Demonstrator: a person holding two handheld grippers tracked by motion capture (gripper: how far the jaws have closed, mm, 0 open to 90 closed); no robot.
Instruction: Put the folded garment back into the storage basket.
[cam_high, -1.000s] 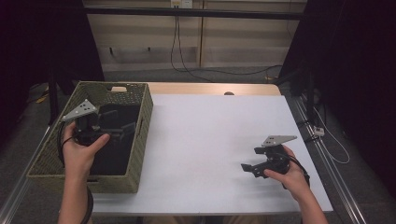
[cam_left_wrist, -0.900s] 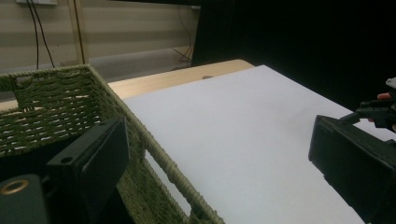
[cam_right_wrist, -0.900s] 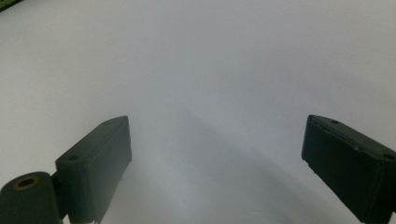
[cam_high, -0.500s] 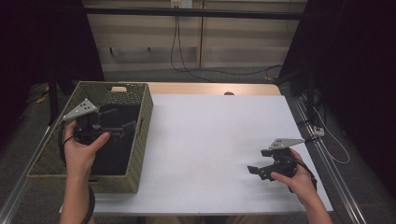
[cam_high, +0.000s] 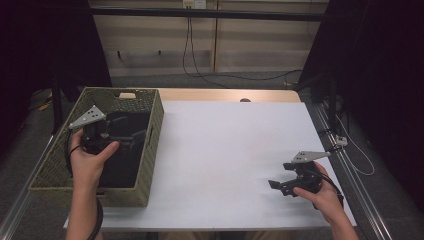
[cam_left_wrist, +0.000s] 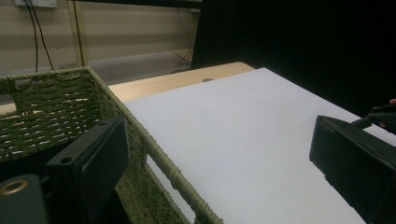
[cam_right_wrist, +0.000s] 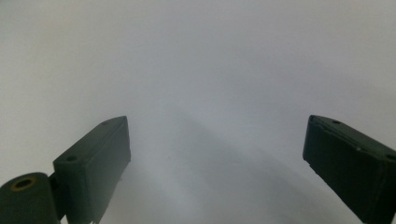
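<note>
White counter (cam_high: 225, 150): left tool (cam_high: 131, 134) gapes empty over the woven basket (cam_high: 150, 145); right tool (cam_high: 276, 186) gapes empty. Lower the left one straight, clear of the rim.

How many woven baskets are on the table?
1. The green woven basket sits at the table's left edge, with the left gripper held over its dark inside; anything lying inside is hidden.

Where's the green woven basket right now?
High view: the green woven basket sits at the table's left edge, on the white sheet; the left gripper hangs over its dark inside.
</note>
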